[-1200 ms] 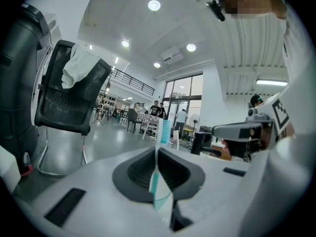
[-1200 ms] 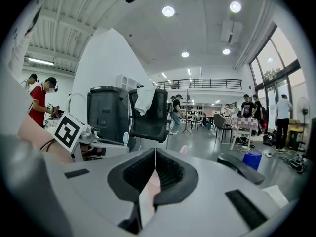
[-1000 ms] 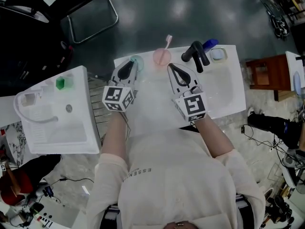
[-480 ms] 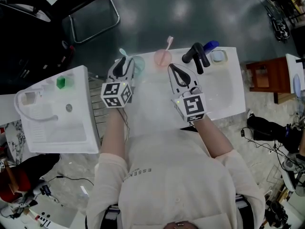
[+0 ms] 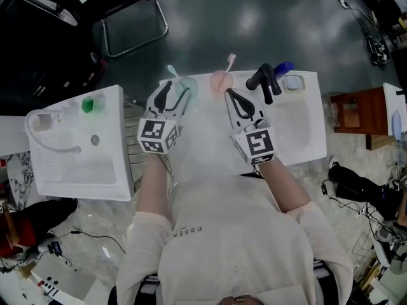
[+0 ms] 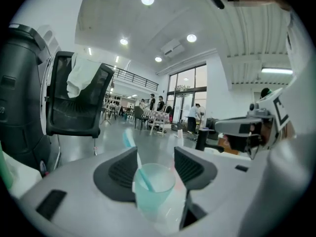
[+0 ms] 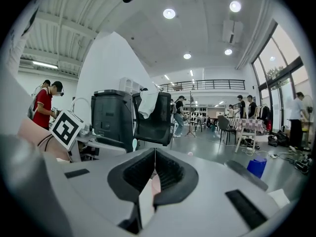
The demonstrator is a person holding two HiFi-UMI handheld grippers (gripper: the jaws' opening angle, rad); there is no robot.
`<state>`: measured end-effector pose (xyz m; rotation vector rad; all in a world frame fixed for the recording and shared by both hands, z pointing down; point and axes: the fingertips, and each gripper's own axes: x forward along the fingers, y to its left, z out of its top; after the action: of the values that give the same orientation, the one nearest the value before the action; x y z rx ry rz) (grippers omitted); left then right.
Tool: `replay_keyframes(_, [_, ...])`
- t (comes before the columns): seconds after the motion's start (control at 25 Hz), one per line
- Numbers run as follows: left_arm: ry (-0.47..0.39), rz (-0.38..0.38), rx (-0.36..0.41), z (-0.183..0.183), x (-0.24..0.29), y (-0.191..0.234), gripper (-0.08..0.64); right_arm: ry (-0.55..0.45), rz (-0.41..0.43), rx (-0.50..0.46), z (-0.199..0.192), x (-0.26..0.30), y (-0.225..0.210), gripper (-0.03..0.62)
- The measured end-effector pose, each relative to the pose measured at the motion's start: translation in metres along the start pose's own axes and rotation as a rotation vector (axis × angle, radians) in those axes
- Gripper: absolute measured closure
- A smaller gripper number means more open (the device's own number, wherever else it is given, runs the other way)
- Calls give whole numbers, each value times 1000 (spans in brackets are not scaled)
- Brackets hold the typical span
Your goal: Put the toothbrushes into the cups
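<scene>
A teal cup (image 5: 187, 86) stands at the back edge of the white basin top (image 5: 299, 132), with a teal toothbrush (image 5: 172, 72) leaning out of it. To its right stands a pink cup (image 5: 220, 80) holding a pink toothbrush (image 5: 231, 60). My left gripper (image 5: 175, 94) is just short of the teal cup with its jaws opening. In the left gripper view the teal cup (image 6: 154, 189) and teal toothbrush (image 6: 129, 139) sit between the pads (image 6: 120, 171) untouched. My right gripper (image 5: 229, 94) hovers shut and empty just before the pink cup. A strip of the pink cup (image 7: 154, 183) shows under its closed jaws.
A black faucet (image 5: 264, 79), a blue object (image 5: 284, 67) and a small dish (image 5: 292, 82) sit at the basin's back right. A second white basin (image 5: 76, 164) with a green item (image 5: 89, 105) lies to the left. A chair (image 5: 130, 24) stands behind, a brown stool (image 5: 353, 103) at right.
The left gripper's jaws went from shut to wide open at the teal cup. The teal toothbrush now stands free in that cup. The right gripper stayed shut and still.
</scene>
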<state>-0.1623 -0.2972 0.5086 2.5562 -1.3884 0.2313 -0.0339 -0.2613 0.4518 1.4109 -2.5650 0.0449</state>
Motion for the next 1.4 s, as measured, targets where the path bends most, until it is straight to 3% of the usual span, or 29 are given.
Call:
replay_keyframes(0.24, [-76,53,65,49,-36,-20,367,-35,45,1,20,-15,1,575])
replay_keyframes(0.4, [-144,102,111,90,-59,-34,520,-85,53,12,39,-26,-3,575])
replay_keyframes(0.6, [-152,69,133,112,-74,-62,557,-142,59,25,65,-43,-10,577])
replay_keyframes(0.92, [-147,-22,176,125,-88,-98,557,-156,76,-2,75,-55,-13,577])
replay_keyframes(1.4, [-138,-10,203,130,-87,-94,555,-164,105,-31,79,-57,-5,577])
